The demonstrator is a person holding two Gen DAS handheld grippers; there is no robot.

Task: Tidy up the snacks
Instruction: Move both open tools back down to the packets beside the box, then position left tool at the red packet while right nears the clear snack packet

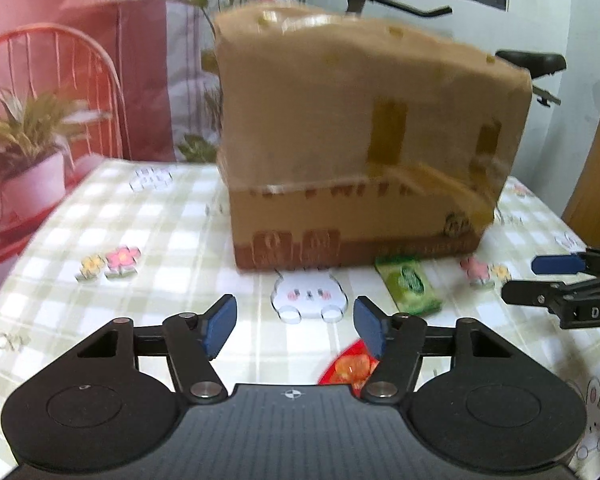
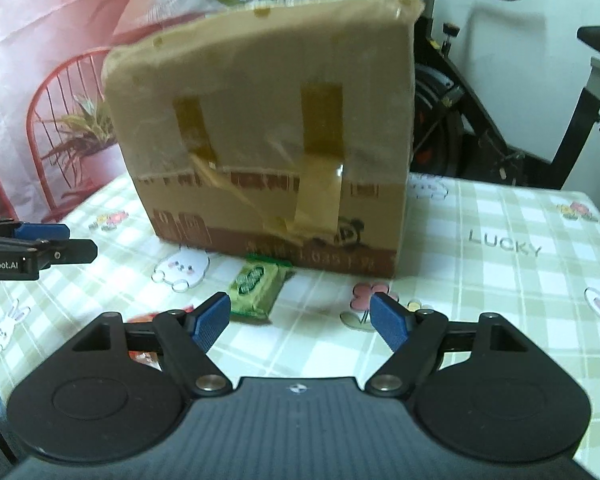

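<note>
A tall brown cardboard box (image 1: 364,152) (image 2: 268,152) with tape strips stands on the checked tablecloth. A green snack packet (image 1: 410,284) (image 2: 256,286) lies flat in front of the box. A red snack packet (image 1: 350,366) (image 2: 144,356) lies nearer, partly hidden behind the gripper bodies. My left gripper (image 1: 296,326) is open above the cloth with nothing between its blue pads; the red packet shows just under its right finger. My right gripper (image 2: 302,322) is open and empty, the green packet just beyond its left finger (image 2: 210,322).
The table (image 2: 500,280) carries a cloth with rabbit and flower prints. A red wire chair (image 1: 40,92) and a potted plant (image 1: 24,148) stand at the left. An exercise bike (image 2: 500,120) stands behind the table at the right.
</note>
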